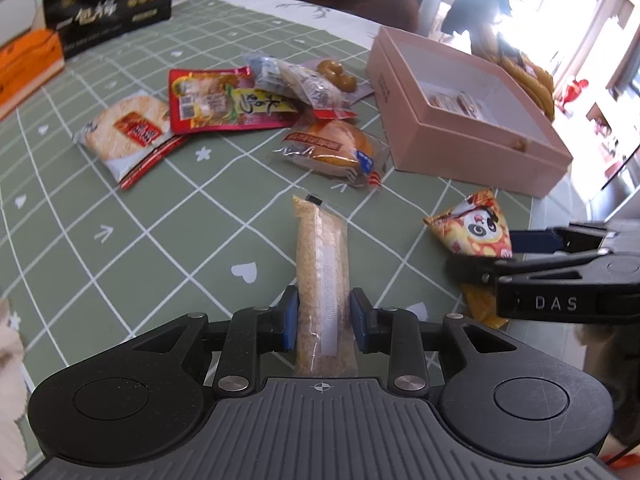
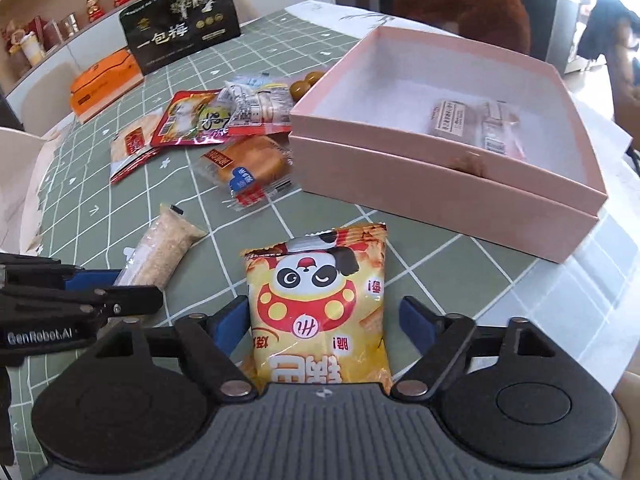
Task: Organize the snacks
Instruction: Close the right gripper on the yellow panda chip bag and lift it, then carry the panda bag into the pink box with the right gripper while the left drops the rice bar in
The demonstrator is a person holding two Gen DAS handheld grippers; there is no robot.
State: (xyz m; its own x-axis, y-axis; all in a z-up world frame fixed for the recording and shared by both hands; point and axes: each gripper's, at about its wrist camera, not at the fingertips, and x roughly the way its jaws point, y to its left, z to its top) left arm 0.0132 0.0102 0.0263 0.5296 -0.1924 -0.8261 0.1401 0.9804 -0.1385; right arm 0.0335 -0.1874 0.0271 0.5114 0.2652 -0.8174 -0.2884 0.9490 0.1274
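Pink box (image 2: 440,184) sitting open on the green checked cloth (image 1: 100,216) w/ a couple packs inside. Panda snack bag (image 2: 320,304) lying just in front of the box, right gripper (image 2: 320,320) jaws straddling it, not pinching yet. Left gripper (image 1: 325,316) clamping the grainy snack bar (image 1: 322,264) further left of the box.

Bright daylight — blown-out window, fisheye-warped edges

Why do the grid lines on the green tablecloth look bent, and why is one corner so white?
Left wrist view: the fisheye lens bows the tablecloth grid, and window light washes out the top right corner past the pink box. Right wrist view: the same bending, and the bare table edge glares pale, though the panda snack bag is sharp.
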